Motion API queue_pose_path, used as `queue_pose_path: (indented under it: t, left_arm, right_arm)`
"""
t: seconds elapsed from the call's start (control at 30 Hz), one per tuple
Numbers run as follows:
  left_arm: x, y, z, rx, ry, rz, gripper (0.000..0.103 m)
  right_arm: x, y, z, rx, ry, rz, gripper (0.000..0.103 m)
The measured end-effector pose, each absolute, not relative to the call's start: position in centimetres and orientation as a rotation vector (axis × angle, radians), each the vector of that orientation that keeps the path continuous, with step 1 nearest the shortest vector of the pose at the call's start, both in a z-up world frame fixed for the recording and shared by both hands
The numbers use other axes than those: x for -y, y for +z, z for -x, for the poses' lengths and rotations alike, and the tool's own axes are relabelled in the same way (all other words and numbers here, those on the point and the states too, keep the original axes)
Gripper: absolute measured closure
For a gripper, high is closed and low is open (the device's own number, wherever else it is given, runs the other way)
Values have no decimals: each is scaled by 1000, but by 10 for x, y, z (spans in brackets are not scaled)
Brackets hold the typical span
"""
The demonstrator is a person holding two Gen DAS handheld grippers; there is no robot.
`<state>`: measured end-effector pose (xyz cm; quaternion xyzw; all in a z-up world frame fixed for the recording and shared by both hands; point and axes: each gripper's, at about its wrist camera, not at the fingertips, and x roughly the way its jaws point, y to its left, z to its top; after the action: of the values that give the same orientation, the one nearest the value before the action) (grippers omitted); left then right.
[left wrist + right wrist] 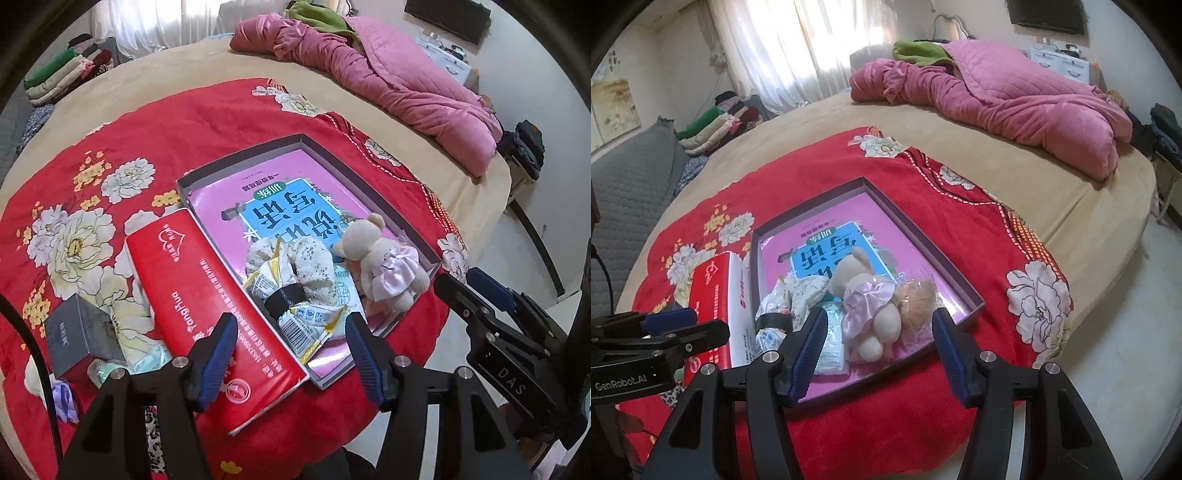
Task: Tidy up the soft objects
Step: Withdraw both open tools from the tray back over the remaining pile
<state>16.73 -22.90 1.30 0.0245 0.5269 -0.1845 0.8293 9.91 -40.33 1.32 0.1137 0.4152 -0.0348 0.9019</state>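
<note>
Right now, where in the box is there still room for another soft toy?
The far half of the box is free, just the pink book cover showing. The near end is crowded with the teddy bear, floral scrunchie and snack packet.

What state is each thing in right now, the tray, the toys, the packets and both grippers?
Left gripper: open, holding nothing.
Right gripper: open, holding nothing.
Shallow box tray: lidless, on the red blanket.
Teddy bear: lying in the tray.
Floral scrunchie: in the tray.
Snack packet: in the tray, beside the scrunchie.
Red box: closed, outside the tray.
Grey box: closed, on the blanket.
</note>
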Motion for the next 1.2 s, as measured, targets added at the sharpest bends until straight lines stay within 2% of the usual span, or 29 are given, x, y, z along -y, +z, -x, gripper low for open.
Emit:
queue_pose_path:
  t: [0.07, 0.1, 0.8, 1.2]
  left_arm:
    - [227, 15, -162, -1109, -389, -53, 43]
    - [226, 16, -160, -1107, -388, -53, 42]
    - [182, 42, -104, -1047, -321, -52, 41]
    - [149, 64, -84, -1009, -269, -26, 34]
  right_arm:
    - [402, 15, -99, -856, -75, -233, 33]
    - [403, 15, -98, -855, -80, -233, 33]
    - [374, 47, -83, -812, -59, -156, 30]
    - [348, 76, -71, -773, -19, -98, 26]
